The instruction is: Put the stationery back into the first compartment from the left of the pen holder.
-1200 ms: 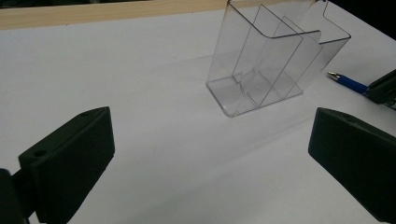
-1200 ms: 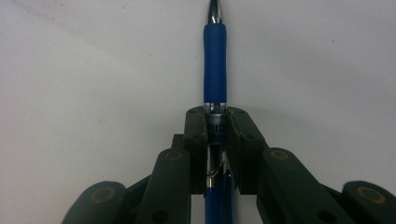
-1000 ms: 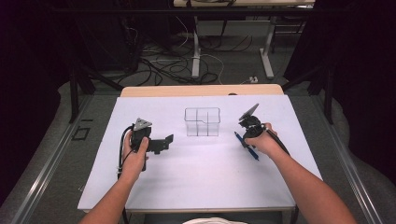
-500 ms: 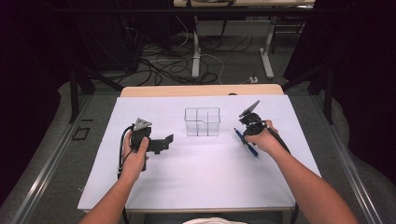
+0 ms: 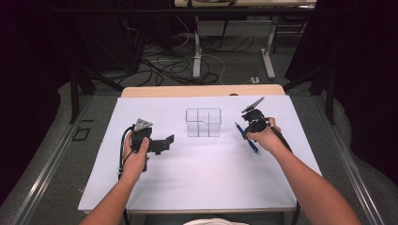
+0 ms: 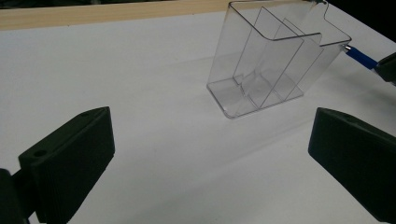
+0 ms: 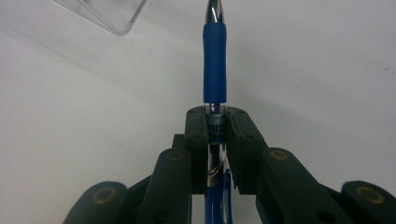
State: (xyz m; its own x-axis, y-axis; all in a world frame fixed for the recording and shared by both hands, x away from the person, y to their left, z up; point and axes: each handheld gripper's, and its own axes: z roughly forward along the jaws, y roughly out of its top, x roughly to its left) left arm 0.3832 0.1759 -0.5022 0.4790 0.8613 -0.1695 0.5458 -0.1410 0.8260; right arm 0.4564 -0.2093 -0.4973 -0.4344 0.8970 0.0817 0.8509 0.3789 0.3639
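Note:
A blue pen with a silver tip is clamped between the pads of my right gripper, its tip pointing ahead of the jaws. From above, the right gripper holds the pen low over the white table, just right of a clear divided container. My left gripper rests left of the container, jaws wide open and empty. In the left gripper view the gripper faces the container, with the pen showing beyond it.
A wooden strip borders the table's far edge. Cables and table legs lie on the floor beyond. A corner of the container sits at the upper left of the right gripper view.

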